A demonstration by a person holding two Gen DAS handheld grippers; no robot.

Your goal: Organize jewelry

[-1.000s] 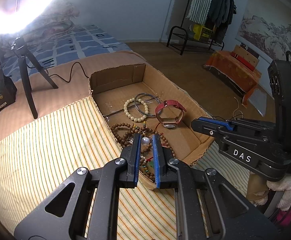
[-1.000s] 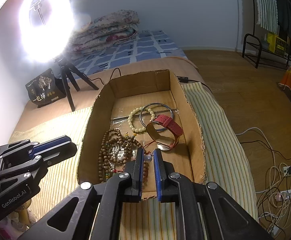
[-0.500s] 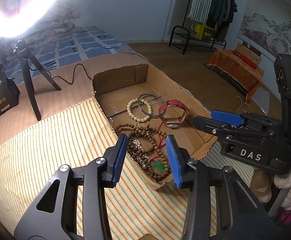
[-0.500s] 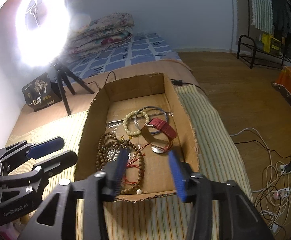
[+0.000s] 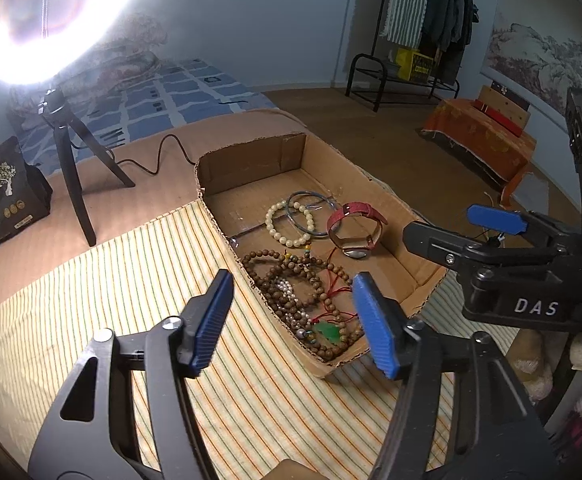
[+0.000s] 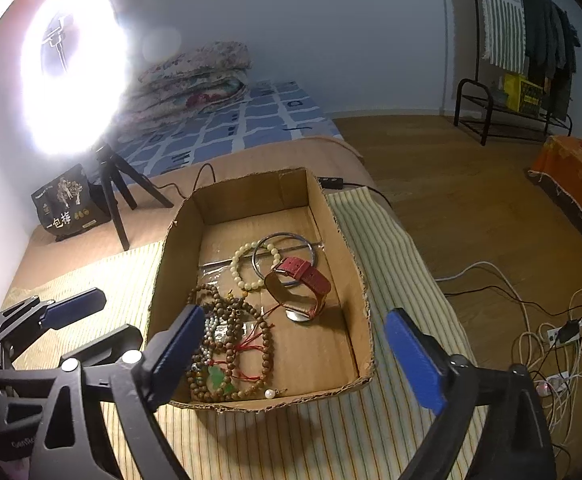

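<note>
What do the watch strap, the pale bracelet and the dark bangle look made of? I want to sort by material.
Watch strap: red, matte and grained, probably leather or a look-alike. Pale bracelet: round cream beads with a soft sheen, maybe faux pearl or bone; hard to tell. Dark bangle: thin rigid hoop with a grey glint, likely metal.
</note>
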